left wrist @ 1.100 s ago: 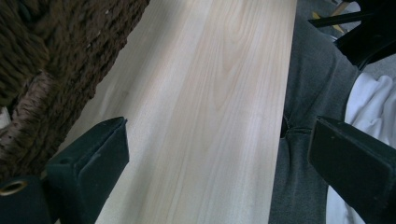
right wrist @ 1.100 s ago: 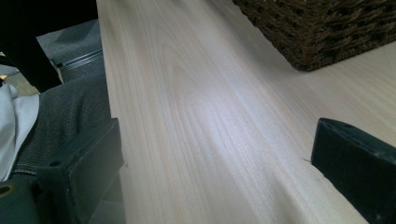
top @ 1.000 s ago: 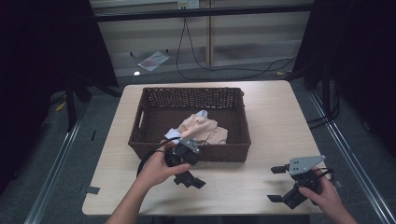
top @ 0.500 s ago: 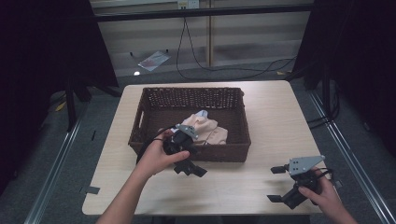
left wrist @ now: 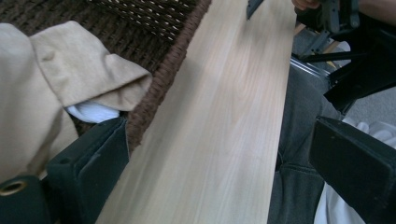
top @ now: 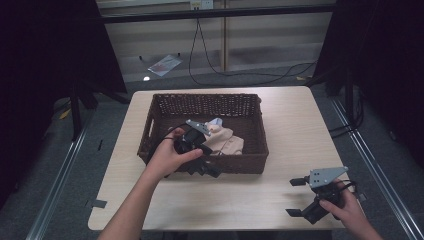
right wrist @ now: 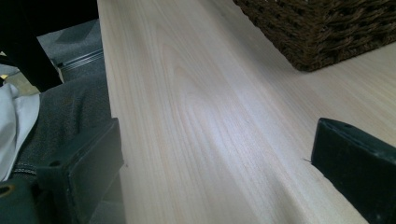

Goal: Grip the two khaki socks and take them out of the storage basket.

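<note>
A dark brown wicker basket [top: 165, 107] stands in the middle of the light wood table [top: 290, 125]. Inside it lies a beige cloth [top: 227, 141] with a bit of white fabric [left wrist: 91, 111] under it. My left gripper [top: 206, 167] hangs over the basket's front rim, jaws wide open and empty; in the left gripper view one jaw sits over the beige cloth [left wrist: 56, 79] and the basket rim [left wrist: 161, 88] runs between the jaws. My right gripper [top: 299, 197] rests low at the table's front right corner, open and empty.
Cables [top: 240, 75] and a sheet of paper [top: 162, 63] lie on the floor behind the table. Dark stands and metal rails flank both sides. In the right gripper view the basket's corner [right wrist: 322, 32] is ahead, with bare table [right wrist: 210, 116] between the jaws.
My left gripper has moved forward from the table in front of the basket up over its front rim. The right gripper has stayed put.
</note>
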Tool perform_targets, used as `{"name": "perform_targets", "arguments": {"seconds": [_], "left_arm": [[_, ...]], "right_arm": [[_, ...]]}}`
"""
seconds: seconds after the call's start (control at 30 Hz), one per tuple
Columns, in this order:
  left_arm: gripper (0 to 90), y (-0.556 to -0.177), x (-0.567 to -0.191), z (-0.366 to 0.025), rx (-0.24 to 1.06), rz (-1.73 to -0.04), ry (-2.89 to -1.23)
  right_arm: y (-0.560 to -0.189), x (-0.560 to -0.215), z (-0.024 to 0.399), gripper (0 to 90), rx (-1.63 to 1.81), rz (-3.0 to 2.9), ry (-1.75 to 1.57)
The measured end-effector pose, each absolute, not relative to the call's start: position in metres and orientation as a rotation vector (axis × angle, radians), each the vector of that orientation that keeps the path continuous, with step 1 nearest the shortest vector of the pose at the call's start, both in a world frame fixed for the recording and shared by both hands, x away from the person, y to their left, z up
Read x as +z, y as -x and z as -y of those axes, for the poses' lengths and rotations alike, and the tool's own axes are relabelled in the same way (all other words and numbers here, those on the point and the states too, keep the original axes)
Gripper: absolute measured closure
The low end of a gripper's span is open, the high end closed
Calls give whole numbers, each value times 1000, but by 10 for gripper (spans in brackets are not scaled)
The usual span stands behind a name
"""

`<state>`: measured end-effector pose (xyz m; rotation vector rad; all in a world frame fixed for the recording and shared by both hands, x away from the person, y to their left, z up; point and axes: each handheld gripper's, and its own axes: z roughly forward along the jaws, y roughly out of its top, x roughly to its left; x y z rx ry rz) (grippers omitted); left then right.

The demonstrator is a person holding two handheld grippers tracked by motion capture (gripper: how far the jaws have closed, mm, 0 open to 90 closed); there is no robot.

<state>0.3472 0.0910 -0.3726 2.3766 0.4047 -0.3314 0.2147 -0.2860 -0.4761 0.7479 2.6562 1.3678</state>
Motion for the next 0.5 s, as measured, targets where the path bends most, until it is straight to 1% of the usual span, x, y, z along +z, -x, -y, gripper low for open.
{"name": "perform_targets", "arguments": {"seconds": [0.13, 0.5], "left_arm": [[52, -354, -370, -91, -316, -432, -2364], [56, -377, -368, -92, -255, -537, -2401]], "right_arm": [[-215, -476, 286, 15, 1370, -2655, -747], [-215, -476, 286, 14, 1372, -2657, -747]]}}
